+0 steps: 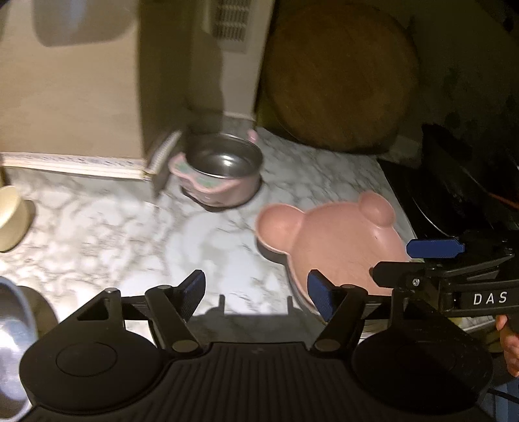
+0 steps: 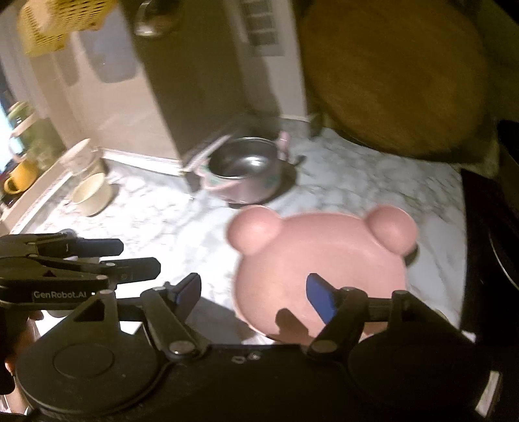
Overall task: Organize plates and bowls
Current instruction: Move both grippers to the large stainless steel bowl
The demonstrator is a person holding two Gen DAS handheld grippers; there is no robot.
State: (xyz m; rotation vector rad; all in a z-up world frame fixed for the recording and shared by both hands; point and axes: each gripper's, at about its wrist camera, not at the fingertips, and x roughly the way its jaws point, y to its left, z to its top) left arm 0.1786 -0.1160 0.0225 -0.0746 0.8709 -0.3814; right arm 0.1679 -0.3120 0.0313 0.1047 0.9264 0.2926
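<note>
I read both views as motion-blurred, but the main forms are legible. My left gripper (image 1: 256, 289) fills the lower centre of its view with jaws standing wide; nothing lies between the blue ribbed pads, only bare marbled counter (image 1: 129, 227), a glossy white surface veined in grey. My right gripper (image 2: 253, 292) is likewise spread wide and holds nothing; its right pad overlaps the pink bear-shaped plate (image 2: 321, 259) in the picture, but I cannot tell whether it touches.

That plate is a matte pink dish, round with two domed ears and a raised rim. It sits on the counter at lower centre-right of the right view, and at right of centre in the left view (image 1: 340, 240).

Behind it, apart from it, stands a polished steel bowl (image 2: 246, 168) with a pale pink patterned collar and side handles, at upper centre of both views (image 1: 223, 162).

A cream bowl (image 2: 90, 191) rests at the left edge of the counter. A large round wooden board (image 2: 395, 74), brown and smooth, leans at upper right. A yellow mug (image 2: 19, 178) stands at far left, and a yellow perforated basket (image 2: 61, 22) shows at top left.

In the left view a curved, shiny steel vessel (image 1: 13, 341) occupies the lower left corner.
</note>
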